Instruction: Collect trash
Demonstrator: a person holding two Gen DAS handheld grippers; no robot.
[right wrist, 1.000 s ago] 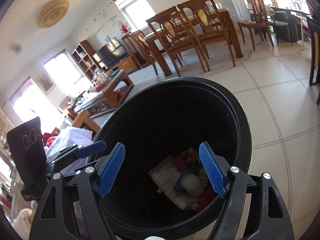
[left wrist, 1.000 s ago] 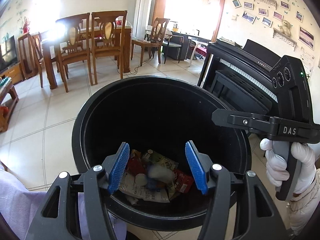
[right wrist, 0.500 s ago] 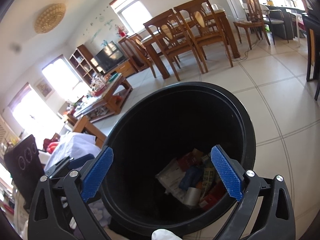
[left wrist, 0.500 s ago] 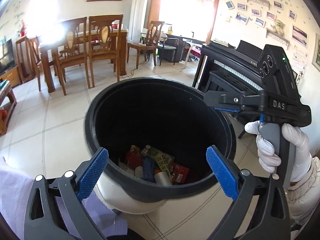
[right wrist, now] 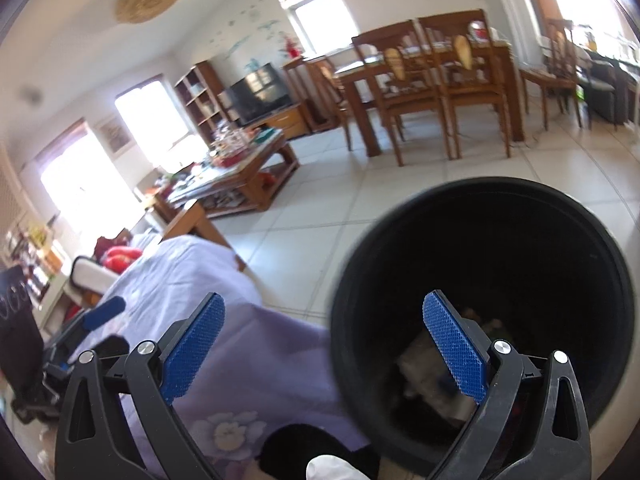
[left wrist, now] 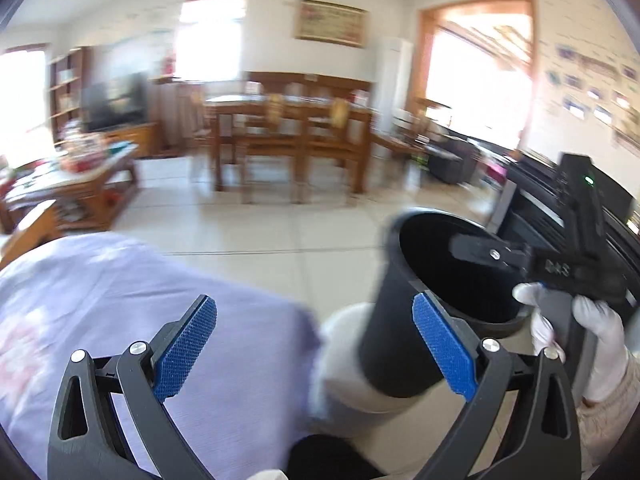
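A black trash bin [left wrist: 436, 300] stands on the tiled floor at the right of the left wrist view; it fills the lower right of the right wrist view [right wrist: 520, 240], with wrappers and paper trash [right wrist: 424, 364] at its bottom. My left gripper [left wrist: 316, 344] is open and empty, up and left of the bin, over a lilac flowered cloth [left wrist: 120, 312]. My right gripper [right wrist: 324, 348] is open and empty at the bin's near left rim; its body [left wrist: 576, 256] shows beside the bin in the left wrist view.
A wooden dining table with chairs [right wrist: 432, 80] stands across the tiled floor. A cluttered coffee table [right wrist: 236, 176] and a TV [right wrist: 260, 92] are to the left. A black piano [left wrist: 616, 208] is right of the bin. The lilac cloth [right wrist: 224, 344] lies left of the bin.
Both grippers have pulled back and swung left away from the bin's opening. The left one moved most, so the bin now sits at its right. Both stay open and empty.
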